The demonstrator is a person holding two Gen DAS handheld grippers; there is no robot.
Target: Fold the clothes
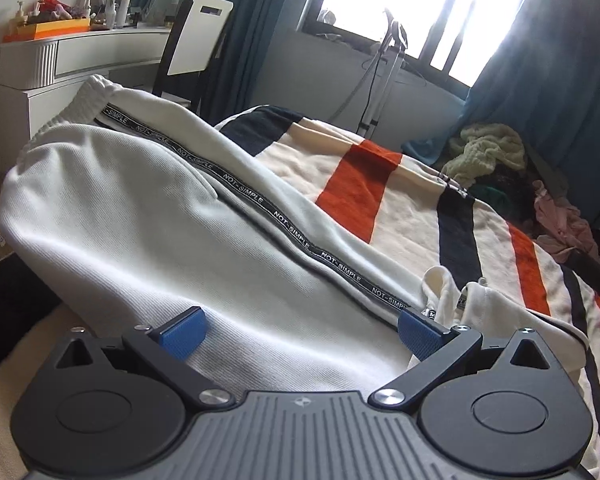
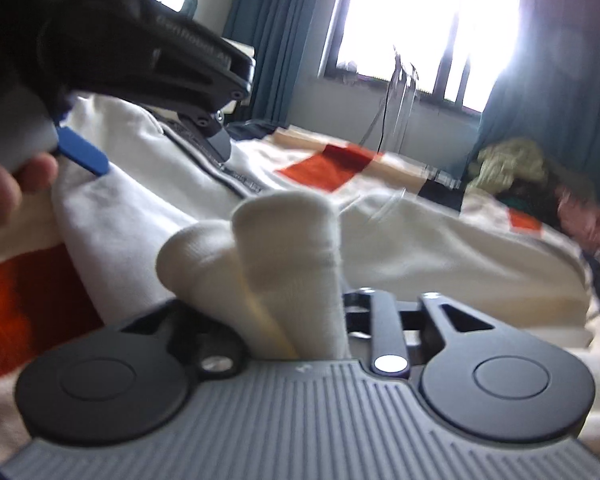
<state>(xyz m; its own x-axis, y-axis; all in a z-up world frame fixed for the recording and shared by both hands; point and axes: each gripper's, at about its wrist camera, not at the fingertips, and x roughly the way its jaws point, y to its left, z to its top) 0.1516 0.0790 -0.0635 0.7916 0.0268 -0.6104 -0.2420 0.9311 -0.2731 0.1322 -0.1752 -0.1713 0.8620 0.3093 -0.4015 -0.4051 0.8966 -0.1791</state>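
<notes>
White sweatpants (image 1: 148, 216) with a black "NOT-SIMPLE" side tape lie along the striped blanket (image 1: 360, 184), waistband far left. My left gripper (image 1: 300, 332) is open wide, its blue pads (image 1: 182, 332) resting on the cloth near the leg ends. In the right wrist view a thick fold of the white sweatpants (image 2: 288, 256) stands up between the jaws of my right gripper (image 2: 276, 300). The left finger is hidden under the fold, while the right finger (image 2: 366, 300) stands slightly apart from it. A blue pad (image 2: 84, 158) of the left gripper and a person's hand (image 2: 4, 192) show at upper left.
A pile of loose clothes (image 1: 488, 152) lies at the bed's far right corner. A white dresser (image 1: 80, 56) with bottles and a chair (image 1: 196, 40) stand at the far left. A steamer stand (image 1: 388, 64) is below the window, between blue curtains.
</notes>
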